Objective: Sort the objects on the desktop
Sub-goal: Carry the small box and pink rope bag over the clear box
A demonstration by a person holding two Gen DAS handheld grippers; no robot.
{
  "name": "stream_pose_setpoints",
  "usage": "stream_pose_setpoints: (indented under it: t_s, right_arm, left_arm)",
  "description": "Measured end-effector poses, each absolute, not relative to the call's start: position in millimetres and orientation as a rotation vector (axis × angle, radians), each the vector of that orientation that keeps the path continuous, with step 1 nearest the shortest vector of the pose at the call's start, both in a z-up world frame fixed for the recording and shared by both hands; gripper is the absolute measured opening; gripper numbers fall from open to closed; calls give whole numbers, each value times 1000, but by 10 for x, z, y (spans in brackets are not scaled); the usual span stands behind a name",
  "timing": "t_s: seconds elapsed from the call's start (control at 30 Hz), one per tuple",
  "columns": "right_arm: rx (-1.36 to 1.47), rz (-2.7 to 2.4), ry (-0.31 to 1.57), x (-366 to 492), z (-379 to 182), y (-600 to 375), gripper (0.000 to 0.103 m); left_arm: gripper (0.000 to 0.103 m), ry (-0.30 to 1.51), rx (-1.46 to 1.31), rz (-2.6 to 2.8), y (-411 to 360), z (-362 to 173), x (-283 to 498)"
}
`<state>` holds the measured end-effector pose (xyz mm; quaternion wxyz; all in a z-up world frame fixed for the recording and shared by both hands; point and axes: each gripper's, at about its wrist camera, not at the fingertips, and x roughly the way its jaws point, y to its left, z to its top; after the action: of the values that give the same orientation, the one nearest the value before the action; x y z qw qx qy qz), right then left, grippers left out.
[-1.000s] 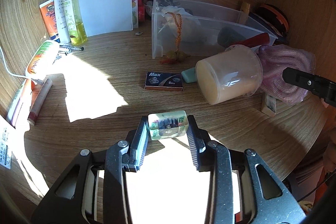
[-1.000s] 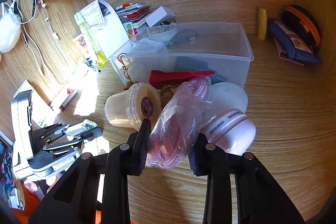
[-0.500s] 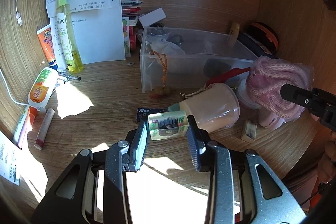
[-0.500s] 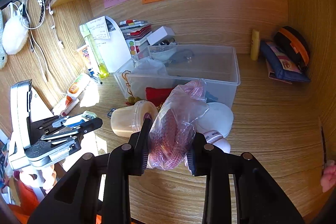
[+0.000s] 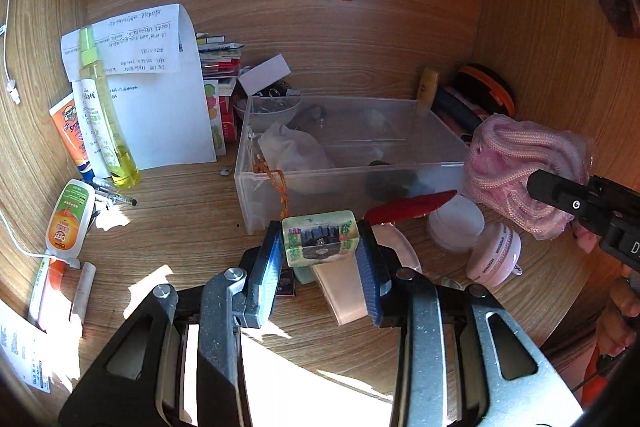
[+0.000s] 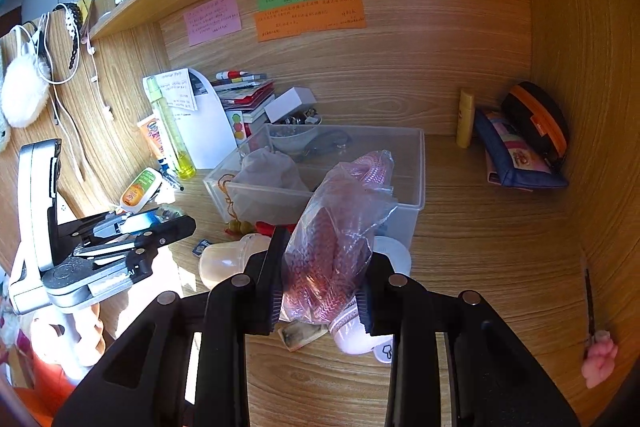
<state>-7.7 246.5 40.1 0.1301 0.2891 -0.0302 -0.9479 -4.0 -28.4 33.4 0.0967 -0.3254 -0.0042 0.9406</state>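
While the left tongs gripped a small green block above the surface, the right tongs clenched a bagged pink rope before the clear box.

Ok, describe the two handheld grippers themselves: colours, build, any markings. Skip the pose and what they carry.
The left gripper has blue ribbed jaws on grey metal links with round silver pivot bolts and triangular cut-outs. Seen from the right wrist, its body is silver and black with a white handle, lettering on the side too blurred to read. The right gripper is all black, with ribbed black jaws, silver pivot bolts and white lettering, only partly in view.
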Motion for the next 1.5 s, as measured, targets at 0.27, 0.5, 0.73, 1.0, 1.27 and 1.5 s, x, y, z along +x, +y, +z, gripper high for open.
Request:
stream_pose_setpoints:
  t_s: [0.27,0.5,0.73,1.0,1.27,1.5]
  right_arm:
    - [794,-2778,-106,-215,539,2530,26]
    - [801,-2789,-72,-419,545,2475,24]
    - [766,-2793,-72,-501,645,2480,24]
    - [742,-2806,-92,-653,761,2485,24]
    - [729,-2804,-94,-856,858,2444,24]
    - [742,-2810,-73,-1028,842,2375,24]
  left_arm:
    - [35,-13,-946,2770,-220,440,-243]
    - [35,-22,-955,2766,-186,462,-461]
    - [35,-30,-961,2739,-162,485,-599]
    - [35,-13,-958,2721,-142,546,-705]
    - [35,-46,-964,2692,-173,635,-829]
    - [35,-42,-978,2684,-112,638,-1015]
